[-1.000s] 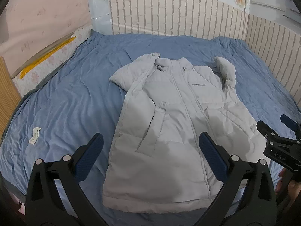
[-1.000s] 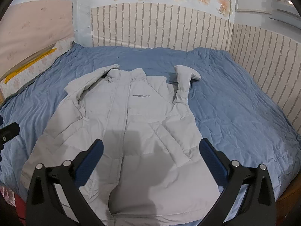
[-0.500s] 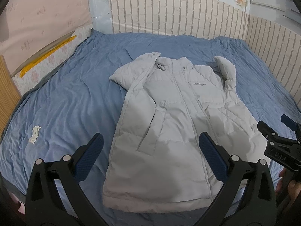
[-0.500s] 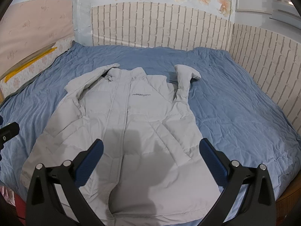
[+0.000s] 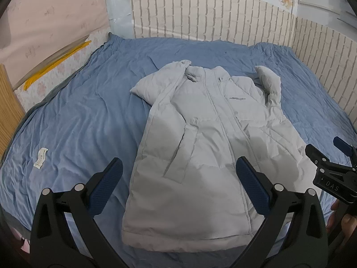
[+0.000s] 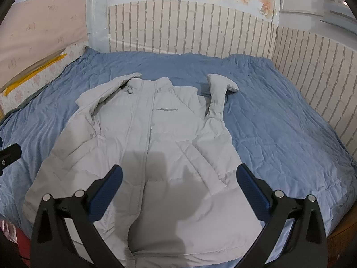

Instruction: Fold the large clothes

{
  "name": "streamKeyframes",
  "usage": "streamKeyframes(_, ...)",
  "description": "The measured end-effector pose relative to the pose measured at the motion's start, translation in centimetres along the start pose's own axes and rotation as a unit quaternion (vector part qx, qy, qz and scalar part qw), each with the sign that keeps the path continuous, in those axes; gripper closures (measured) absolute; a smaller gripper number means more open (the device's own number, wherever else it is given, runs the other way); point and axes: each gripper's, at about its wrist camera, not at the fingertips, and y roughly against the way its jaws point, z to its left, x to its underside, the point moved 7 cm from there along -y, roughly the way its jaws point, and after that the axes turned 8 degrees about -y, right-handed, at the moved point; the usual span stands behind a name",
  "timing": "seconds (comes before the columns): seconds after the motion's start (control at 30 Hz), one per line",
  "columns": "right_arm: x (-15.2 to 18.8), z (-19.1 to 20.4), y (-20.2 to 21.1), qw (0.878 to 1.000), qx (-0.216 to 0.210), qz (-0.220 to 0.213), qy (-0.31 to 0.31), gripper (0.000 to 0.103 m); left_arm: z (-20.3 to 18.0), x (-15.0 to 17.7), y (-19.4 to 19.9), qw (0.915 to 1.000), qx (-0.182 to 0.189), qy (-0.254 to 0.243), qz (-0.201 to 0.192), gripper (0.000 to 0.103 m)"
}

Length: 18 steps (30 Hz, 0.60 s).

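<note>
A long pale grey padded coat lies front up on the blue bed, collar towards the far wall, hem near me. One sleeve is folded across its chest; the other sleeve sticks up beside the collar. My left gripper hovers open above the hem's left part, nothing between its blue pads. My right gripper hangs open over the coat's lower middle, also empty. The right gripper's black frame shows at the left wrist view's right edge, with a person's fingers under it.
A blue quilted sheet covers the whole bed, with a small white label on its left. Brick-pattern padding lines the far and right walls. A wooden board stands at the left, and the bed's wooden rim curves at the right.
Almost nothing has moved. The left wrist view has shifted very slightly; the coat and both open grippers stand as before.
</note>
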Motion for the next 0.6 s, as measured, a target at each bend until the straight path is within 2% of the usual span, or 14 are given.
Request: streamKeyframes(0.6, 0.09, -0.09, 0.06, 1.0, 0.001, 0.0, 0.0, 0.002, 0.07, 0.23, -0.05, 1.0, -0.002, 0.0, 0.002, 0.003)
